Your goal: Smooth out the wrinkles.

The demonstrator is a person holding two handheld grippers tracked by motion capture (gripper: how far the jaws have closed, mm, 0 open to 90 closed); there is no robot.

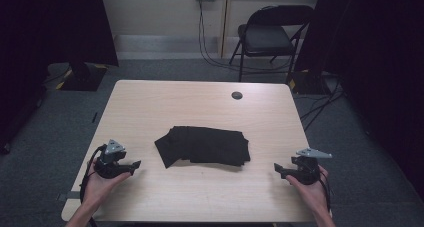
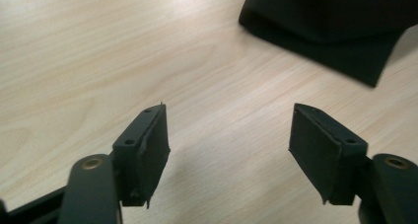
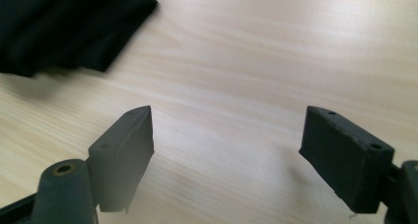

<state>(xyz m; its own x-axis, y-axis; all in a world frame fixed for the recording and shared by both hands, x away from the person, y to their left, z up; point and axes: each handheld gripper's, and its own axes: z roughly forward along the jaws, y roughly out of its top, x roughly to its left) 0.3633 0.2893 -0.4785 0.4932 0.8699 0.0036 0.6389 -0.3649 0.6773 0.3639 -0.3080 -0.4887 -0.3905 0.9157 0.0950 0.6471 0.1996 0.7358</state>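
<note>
Centrally on the desk (image 1: pixel 150 102), slightly toward the near edge, lies a folded black cloth (image 1: pixel 204 146), flat, with its left corner pointing at the near-left corner of the desk. Left gripper (image 1: pixel 135 165) is held low over the near-left part of the desk, jaws spread wide with only bare wood between them; in the left gripper view the cloth (image 2: pixel 340 21) sits ahead and to the right of the jaws, well apart from both pads. Right gripper (image 1: pixel 278 170) is held over the near-right part, jaws likewise spread and holding nothing; in the right gripper view the cloth (image 3: pixel 64 26) lies ahead and to the left, clear of the jaws. Neither gripper touches the cloth.
</note>
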